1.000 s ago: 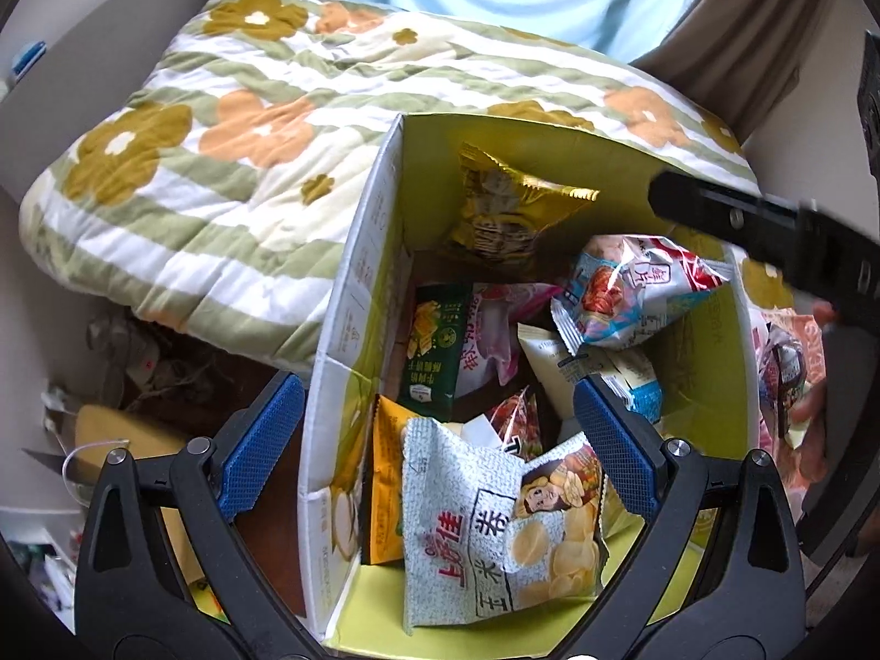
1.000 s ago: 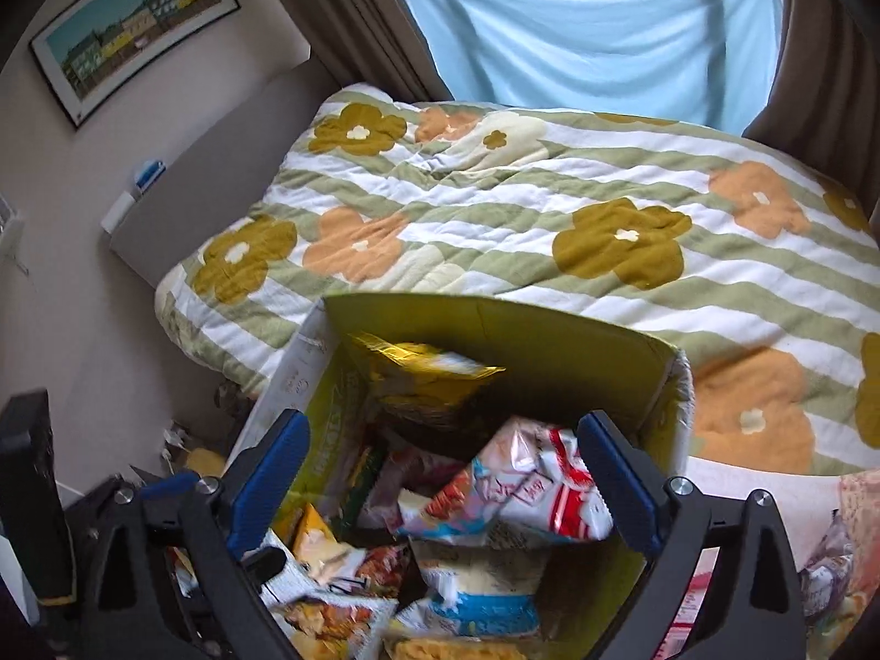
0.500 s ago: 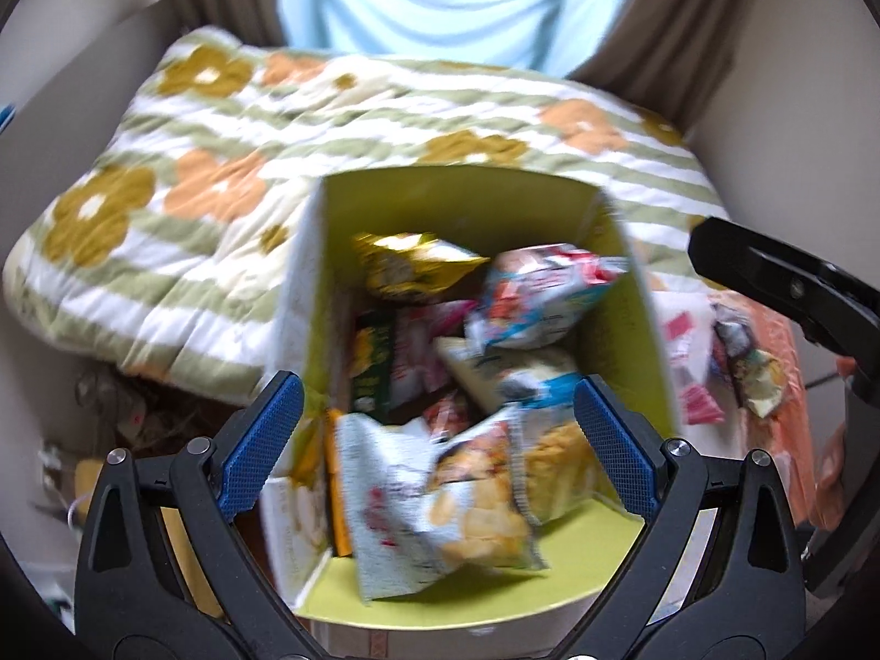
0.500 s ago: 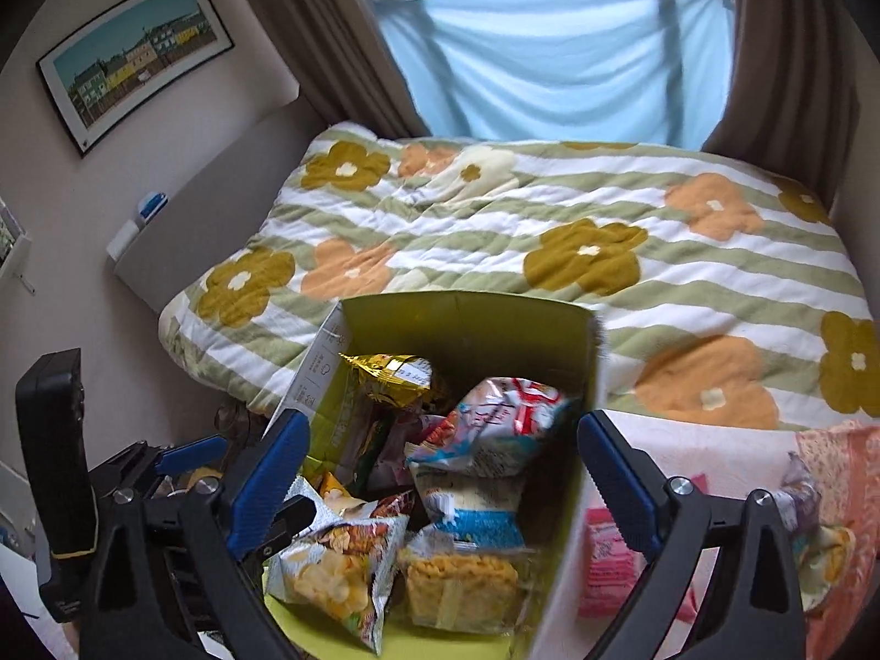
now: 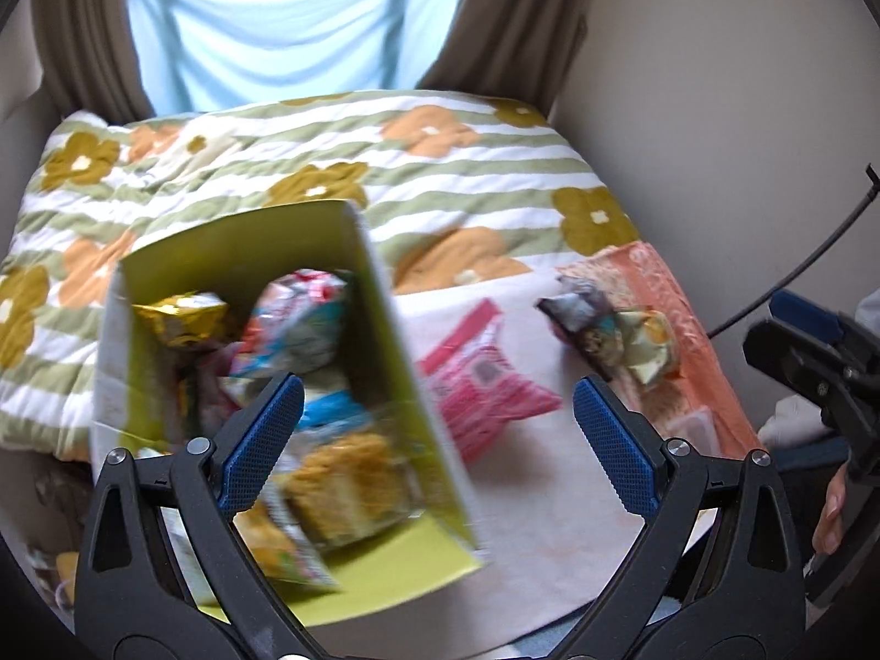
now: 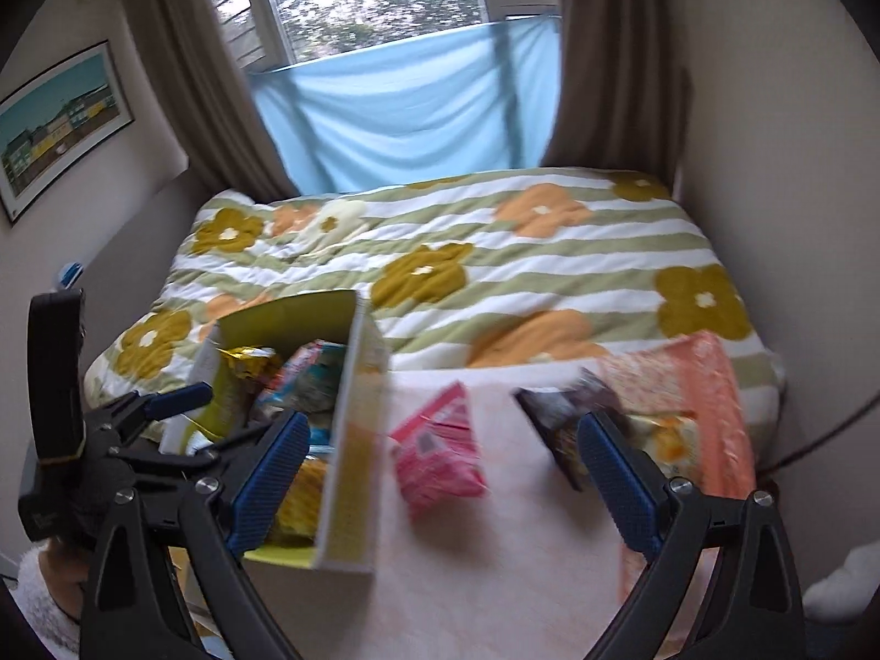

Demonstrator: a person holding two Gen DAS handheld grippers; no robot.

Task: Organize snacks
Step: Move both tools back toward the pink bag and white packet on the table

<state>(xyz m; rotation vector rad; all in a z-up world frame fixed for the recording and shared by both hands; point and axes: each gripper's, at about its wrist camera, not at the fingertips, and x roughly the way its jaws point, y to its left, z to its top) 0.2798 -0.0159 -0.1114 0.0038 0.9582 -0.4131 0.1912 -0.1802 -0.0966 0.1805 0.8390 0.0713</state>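
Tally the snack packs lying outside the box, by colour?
pink pack: 1
dark pack: 1
yellow-green pack: 1
Total: 3 (the picture is blurred; a small pale thing nearby is not counted)

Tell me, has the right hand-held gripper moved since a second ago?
Yes. The right hand-held gripper has swung right, away from the snack box: the box, earlier between its open fingers, now sits left, and the pink packet lies between them.
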